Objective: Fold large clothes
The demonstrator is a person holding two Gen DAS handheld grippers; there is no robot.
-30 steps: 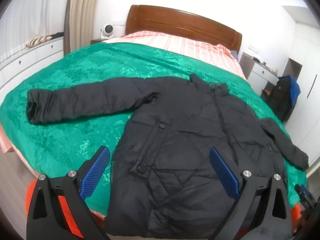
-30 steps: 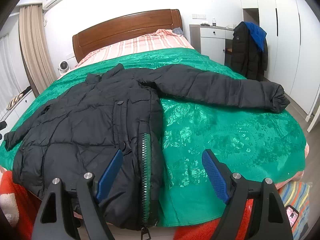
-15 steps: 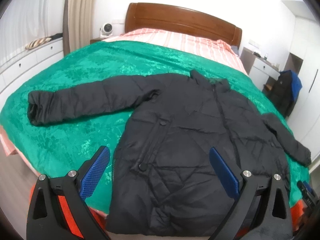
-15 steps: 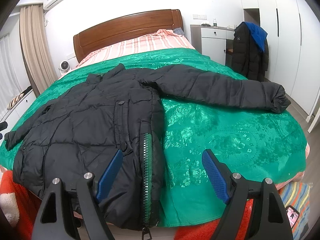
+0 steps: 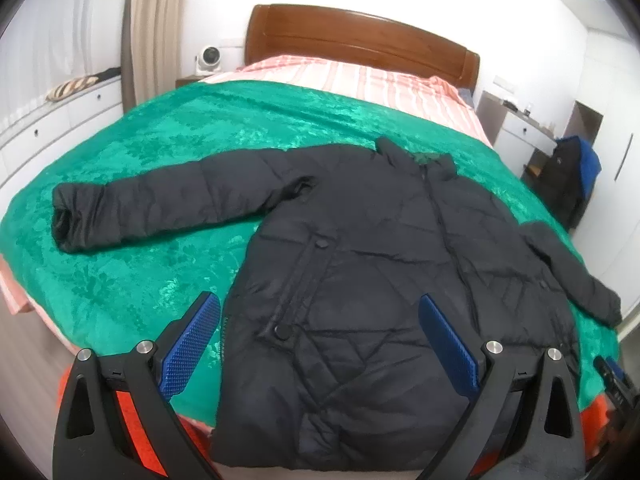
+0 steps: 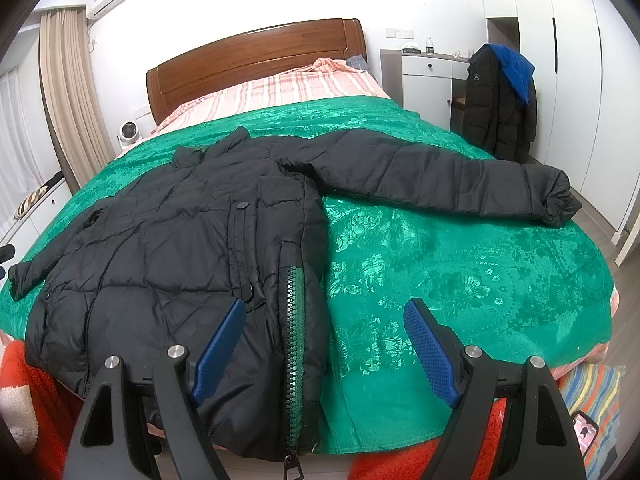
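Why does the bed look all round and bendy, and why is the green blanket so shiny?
Both wrist views use fisheye lenses: edges bulge, corners go black. Left wrist view: the headboard curves and looks slightly soft. Right wrist view: sharper, with light glinting off the green bedspread; the black puffer jacket stays dark.

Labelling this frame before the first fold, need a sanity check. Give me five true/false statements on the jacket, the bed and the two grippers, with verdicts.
1. The black jacket lies spread on the green bedspread. True.
2. Both sleeves are folded across the chest. False: the sleeve in the right wrist view stretches out sideways, and so does the other sleeve in the left wrist view.
3. The right gripper is clamped on the hem. False: its jaws stand open and hold nothing.
4. The left gripper is open, with nothing held.
 True.
5. The headboard is white metal. False: it is brown wood.
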